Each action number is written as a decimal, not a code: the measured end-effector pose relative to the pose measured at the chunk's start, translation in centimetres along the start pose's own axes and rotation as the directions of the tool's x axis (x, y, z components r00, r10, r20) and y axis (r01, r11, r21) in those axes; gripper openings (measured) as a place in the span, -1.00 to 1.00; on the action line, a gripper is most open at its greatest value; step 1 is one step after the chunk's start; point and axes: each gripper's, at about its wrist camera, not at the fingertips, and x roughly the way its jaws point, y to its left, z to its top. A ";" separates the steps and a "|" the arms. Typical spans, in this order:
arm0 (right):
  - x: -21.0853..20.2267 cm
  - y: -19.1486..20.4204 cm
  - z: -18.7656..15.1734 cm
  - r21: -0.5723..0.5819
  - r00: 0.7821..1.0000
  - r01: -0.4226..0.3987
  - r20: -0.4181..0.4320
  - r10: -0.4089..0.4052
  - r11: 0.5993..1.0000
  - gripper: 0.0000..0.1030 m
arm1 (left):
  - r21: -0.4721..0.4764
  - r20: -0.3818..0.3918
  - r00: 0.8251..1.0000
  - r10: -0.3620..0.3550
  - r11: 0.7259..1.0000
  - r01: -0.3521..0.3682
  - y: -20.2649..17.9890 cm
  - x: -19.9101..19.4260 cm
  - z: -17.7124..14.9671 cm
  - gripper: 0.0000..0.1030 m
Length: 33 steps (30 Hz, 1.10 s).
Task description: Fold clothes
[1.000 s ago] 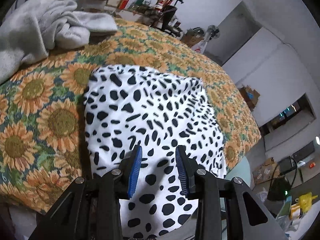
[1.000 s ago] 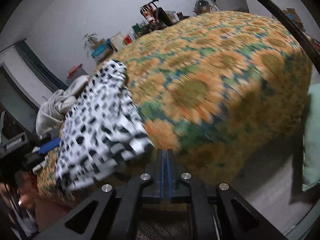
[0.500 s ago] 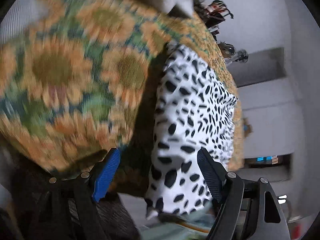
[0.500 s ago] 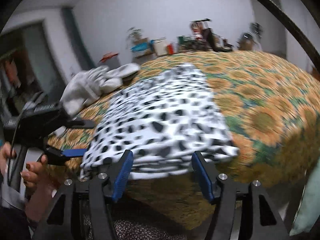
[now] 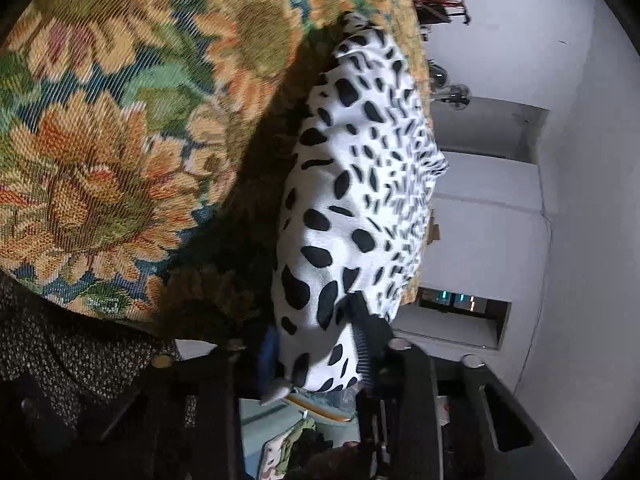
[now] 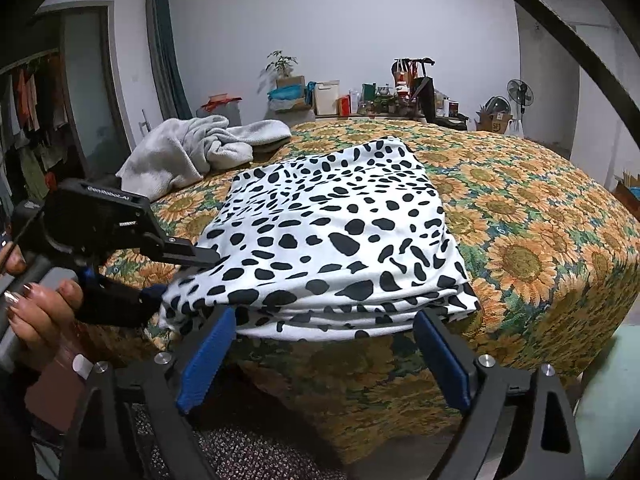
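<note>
A folded white garment with black spots lies on the near edge of the sunflower bedspread. In the left wrist view the garment fills the middle. My left gripper is shut on the garment's near left corner; it also shows in the right wrist view, clamping that corner. My right gripper is open, its blue pads spread just below the garment's front folded edge, touching nothing.
A crumpled grey towel lies at the far left of the bed. Boxes, a plant and clutter stand along the back wall, a fan at the right. A wardrobe is at the left.
My left gripper rolled sideways, opened, then closed on the garment's near left corner. My right gripper opened and swung left to face the garment's front edge.
</note>
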 end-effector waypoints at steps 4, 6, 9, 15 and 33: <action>-0.3 1.9 -0.2 -0.093 0.998 0.031 0.055 -0.026 0.995 1.00 | 0.032 0.010 0.998 -0.056 0.998 0.055 -1.1 -0.6 -0.1 -0.59; -0.2 3.3 -0.5 -0.166 0.998 0.021 0.063 -0.011 0.986 1.00 | 0.052 0.011 0.997 -0.072 0.996 0.071 -2.0 -0.7 -0.1 -0.59; 0.5 5.9 -1.2 -0.311 0.998 0.040 0.059 -0.022 0.950 1.00 | 0.094 0.010 0.996 -0.090 0.992 0.088 -3.8 -0.7 -0.1 -0.59; 3.0 8.8 -1.5 -0.484 0.992 0.107 0.106 -0.064 0.868 1.00 | 0.147 0.012 0.996 -0.084 0.986 0.081 -5.4 -0.7 0.3 -0.59; 6.8 1.6 3.8 -0.063 0.992 -0.123 0.005 0.123 0.990 0.00 | 0.013 0.100 0.995 -0.019 1.000 0.018 -2.5 -2.4 1.1 0.44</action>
